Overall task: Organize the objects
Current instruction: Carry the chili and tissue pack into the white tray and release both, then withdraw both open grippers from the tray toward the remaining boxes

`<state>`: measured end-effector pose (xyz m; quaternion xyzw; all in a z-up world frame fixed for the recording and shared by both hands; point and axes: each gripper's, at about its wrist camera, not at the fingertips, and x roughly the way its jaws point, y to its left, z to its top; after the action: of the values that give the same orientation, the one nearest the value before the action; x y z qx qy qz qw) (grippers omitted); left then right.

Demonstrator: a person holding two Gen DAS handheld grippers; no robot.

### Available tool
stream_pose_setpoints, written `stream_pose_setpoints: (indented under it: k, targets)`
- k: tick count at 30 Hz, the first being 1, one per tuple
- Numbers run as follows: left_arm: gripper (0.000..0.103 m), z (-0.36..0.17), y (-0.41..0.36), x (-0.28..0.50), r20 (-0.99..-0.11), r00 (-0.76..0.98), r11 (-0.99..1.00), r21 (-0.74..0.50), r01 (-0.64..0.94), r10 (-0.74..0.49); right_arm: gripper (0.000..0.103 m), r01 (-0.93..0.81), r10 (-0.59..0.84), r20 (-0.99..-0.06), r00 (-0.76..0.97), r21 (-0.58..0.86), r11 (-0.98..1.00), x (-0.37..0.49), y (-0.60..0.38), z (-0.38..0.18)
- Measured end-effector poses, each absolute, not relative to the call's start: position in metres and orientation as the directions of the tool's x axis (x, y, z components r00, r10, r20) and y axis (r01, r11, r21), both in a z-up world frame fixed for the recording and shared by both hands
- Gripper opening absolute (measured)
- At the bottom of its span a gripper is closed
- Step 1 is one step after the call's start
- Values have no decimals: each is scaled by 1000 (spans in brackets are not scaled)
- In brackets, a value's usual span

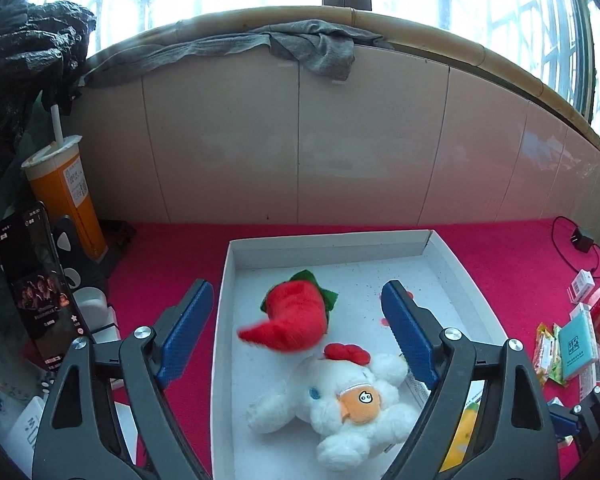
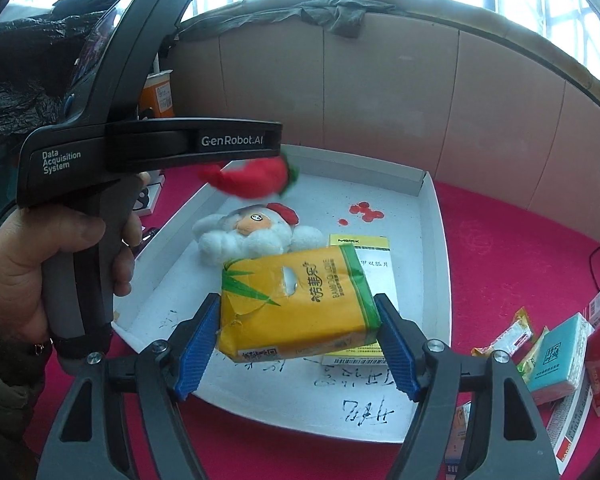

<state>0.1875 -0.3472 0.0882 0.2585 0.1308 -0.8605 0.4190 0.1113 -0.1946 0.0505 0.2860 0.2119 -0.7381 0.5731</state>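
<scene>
My left gripper (image 1: 298, 292) stands wide open over a white shallow box (image 1: 221, 320). A blurred red plush chili (image 1: 296, 320) with green leaves is loose below the jaws, touching neither pad. A white plush toy (image 1: 340, 400) with a red bow lies in the box beneath it. In the right wrist view my right gripper (image 2: 296, 316) has a yellow tissue pack (image 2: 296, 304) between its blue pads. The pack leans on a white medicine carton (image 2: 380, 264) inside the box (image 2: 440, 264), and the pads stand at its sides without squeezing. The chili (image 2: 256, 178) and plush toy (image 2: 252, 232) lie beyond it.
A hand (image 2: 60, 248) holds the left tool at the left. On the red cloth (image 1: 520, 264) an orange cup (image 1: 64, 192) and a phone (image 1: 36, 280) stand left of the box. Snack packets and small cartons (image 2: 556, 360) lie to the right, and a charger cable (image 1: 580, 240) behind them.
</scene>
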Motion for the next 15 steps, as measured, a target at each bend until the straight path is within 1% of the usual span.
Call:
stream_pose_setpoints:
  k: [1, 3, 6, 7, 8, 9, 15]
  targets:
    - [90, 89, -346, 187, -553, -509, -610, 0, 792, -660, 81, 967, -727, -662, -184, 10, -253, 112, -193, 51]
    - [103, 90, -344, 186, -547, -490, -594, 18, 804, -679, 84, 967, -731, -652, -199, -10, -253, 114, -191, 53]
    - [103, 94, -338, 189, -531, -491, -590, 21, 807, -690, 89, 967, -745, -630, -219, -40, -250, 120, -185, 57]
    - [103, 95, -336, 190, -528, -493, -590, 19, 807, -691, 92, 967, -751, -620, -226, -46, -252, 122, -182, 59]
    - [103, 96, -335, 190, -526, -494, -590, 17, 808, -692, 101, 966, -756, -612, -231, -50, -255, 122, -179, 61]
    - [103, 98, -333, 190, -524, -495, -589, 15, 808, -693, 103, 965, -761, -604, -237, -53, -259, 123, -176, 63]
    - [103, 105, -321, 188, -514, -510, -595, 2, 804, -690, 103, 959, -772, -584, -251, -41, -280, 119, -161, 71]
